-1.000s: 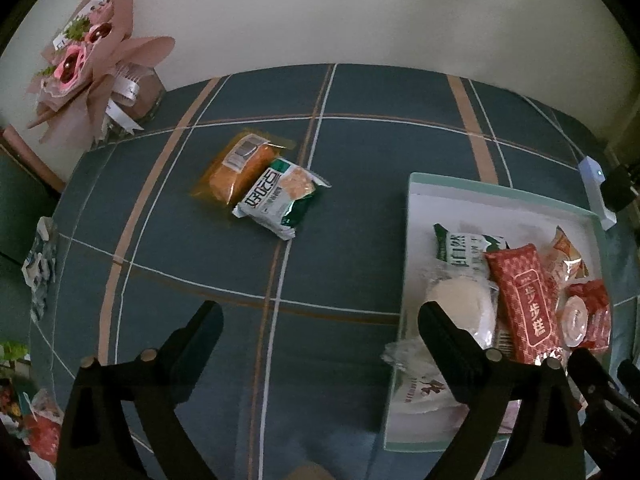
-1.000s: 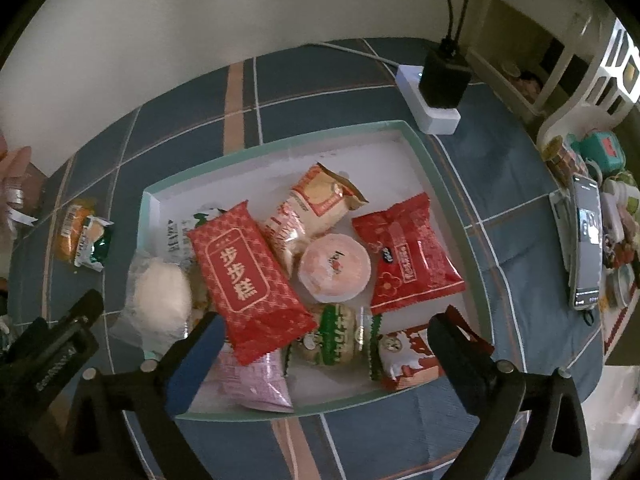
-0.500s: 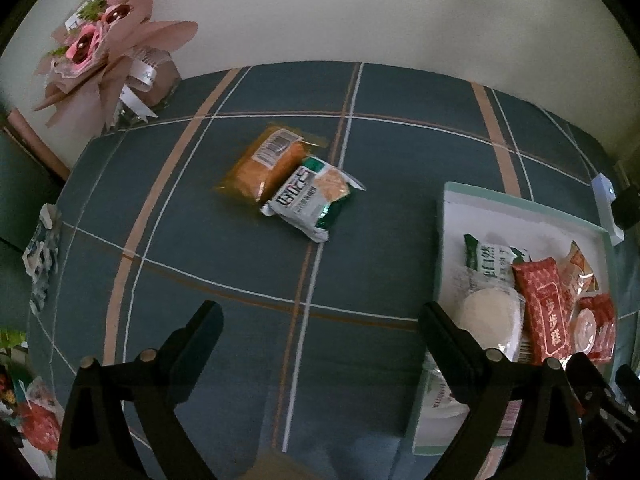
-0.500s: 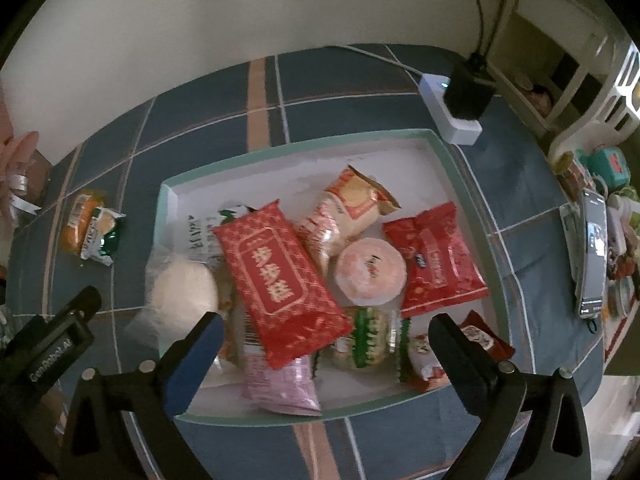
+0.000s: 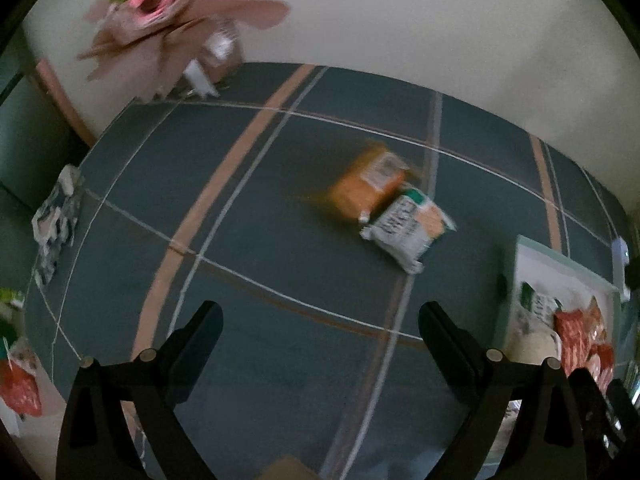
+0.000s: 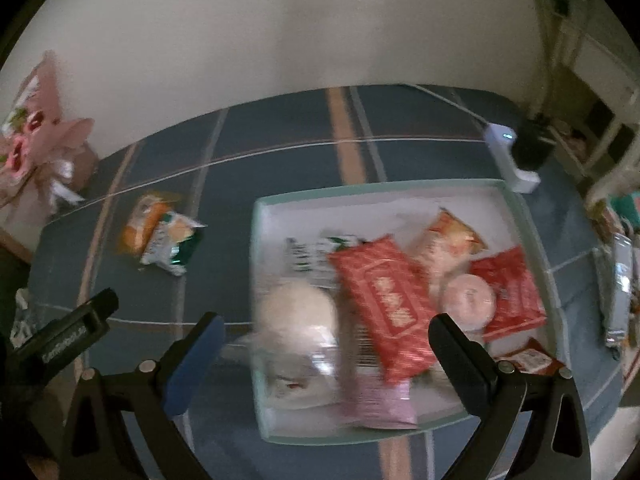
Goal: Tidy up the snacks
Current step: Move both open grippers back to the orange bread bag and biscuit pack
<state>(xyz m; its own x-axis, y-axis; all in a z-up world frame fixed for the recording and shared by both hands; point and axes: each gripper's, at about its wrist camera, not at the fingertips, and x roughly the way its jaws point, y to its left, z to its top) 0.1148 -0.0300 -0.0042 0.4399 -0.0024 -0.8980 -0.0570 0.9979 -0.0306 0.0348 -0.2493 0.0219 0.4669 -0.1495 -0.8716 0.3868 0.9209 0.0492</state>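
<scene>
The left gripper [image 5: 320, 336] is hovering with its jaws spread wide and empty over the blue plaid tablecloth [image 5: 256, 240]. Beyond it, an orange snack packet [image 5: 366, 188] and a white-and-green snack packet [image 5: 408, 228] are lying touching. The right gripper [image 6: 322, 340], also released, is hanging over the snack-filled pale green rectangular tray [image 6: 516, 216].

Both views are dim, with muted colours. Motion blur smears the orange packet [image 5: 366, 188] at centre of the left view and the tray [image 6: 520, 216] contents in the right view. Fisheye distortion bends the edges; corners vignette to black.
</scene>
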